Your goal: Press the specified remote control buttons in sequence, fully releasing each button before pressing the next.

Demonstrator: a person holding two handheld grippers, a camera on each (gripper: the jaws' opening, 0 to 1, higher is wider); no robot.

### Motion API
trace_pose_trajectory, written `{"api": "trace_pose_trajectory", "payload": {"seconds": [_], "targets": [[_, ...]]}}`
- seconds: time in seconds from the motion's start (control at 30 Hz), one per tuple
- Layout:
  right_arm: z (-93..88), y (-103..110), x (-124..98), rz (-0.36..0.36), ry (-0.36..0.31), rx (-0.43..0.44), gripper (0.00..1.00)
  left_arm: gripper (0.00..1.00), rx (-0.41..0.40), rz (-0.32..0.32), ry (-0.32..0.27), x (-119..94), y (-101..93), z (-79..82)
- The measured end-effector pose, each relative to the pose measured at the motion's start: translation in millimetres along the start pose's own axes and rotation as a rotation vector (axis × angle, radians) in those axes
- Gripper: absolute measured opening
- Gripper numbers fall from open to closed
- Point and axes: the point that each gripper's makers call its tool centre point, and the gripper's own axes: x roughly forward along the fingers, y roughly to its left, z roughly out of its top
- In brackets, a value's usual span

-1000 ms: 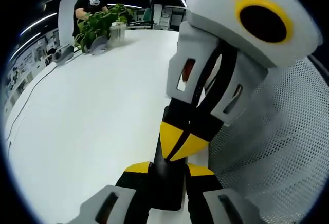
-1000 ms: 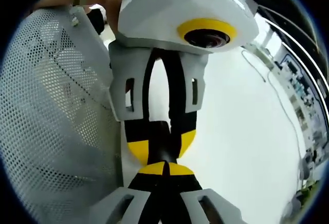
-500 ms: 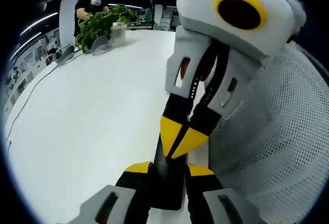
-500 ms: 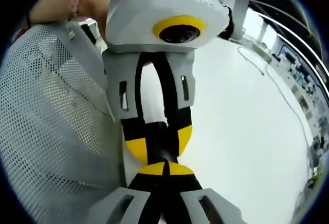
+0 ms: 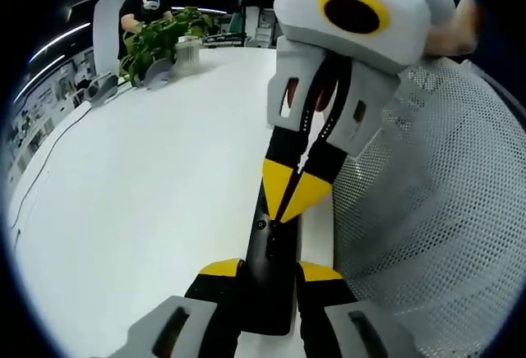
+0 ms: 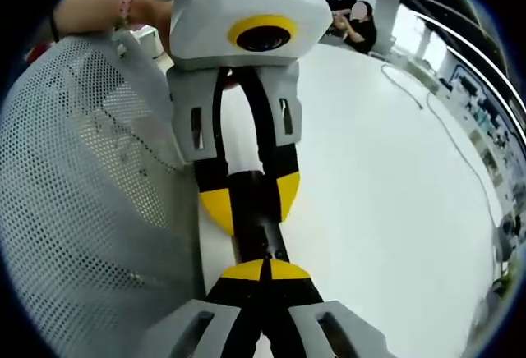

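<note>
We clamp left gripper (image 5: 269,272) on remote (image 5: 269,253) end; right gripper (image 5: 292,196) pinched shut over buttons. Remote stiff, light, slippery; grip narrow sides.

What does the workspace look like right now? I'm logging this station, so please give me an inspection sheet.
Surface: white table, bare around the work.
Job's things: black remote held between the left gripper's jaws.
Clutter: potted plant at the far end.
Grippers: right gripper shut, tips meeting over the remote.
Cables: thin cable along the table edge.
Surroundings: white mesh chair back; seated person beyond the plant.
</note>
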Motion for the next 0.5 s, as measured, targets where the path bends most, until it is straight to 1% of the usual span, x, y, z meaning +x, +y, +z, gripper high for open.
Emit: {"api": "trace_pose_trajectory", "payload": {"seconds": [0.13, 0.23, 0.33, 0.37, 0.43, 0.5], "targets": [[0.8, -0.2, 1.6, -0.001, 0.007, 0.004, 0.00, 0.25, 0.007, -0.002, 0.005, 0.2, 0.3, -0.1], [0.8, 0.0, 2.8, -0.025, 0.022, -0.059, 0.00, 0.25, 0.015, -0.001, 0.011, 0.3, 0.0, -0.4], [0.4, -0.6, 2.9, -0.033, 0.015, -0.056, 0.00, 0.25, 0.016, -0.004, 0.011, 0.4, 0.5, -0.7], [0.2, -1.5, 2.2, -0.032, 0.003, -0.044, 0.00, 0.25, 0.015, -0.004, 0.010, 0.6, 0.6, -0.7], [0.5, -1.8, 1.2, -0.012, -0.023, -0.008, 0.00, 0.25, 0.014, -0.003, 0.010, 0.4, 0.2, -0.7], [-0.3, -1.6, 0.2, 0.002, -0.032, -0.014, 0.00, 0.25, 0.010, -0.003, 0.008, 0.2, 0.1, -0.5]]}}
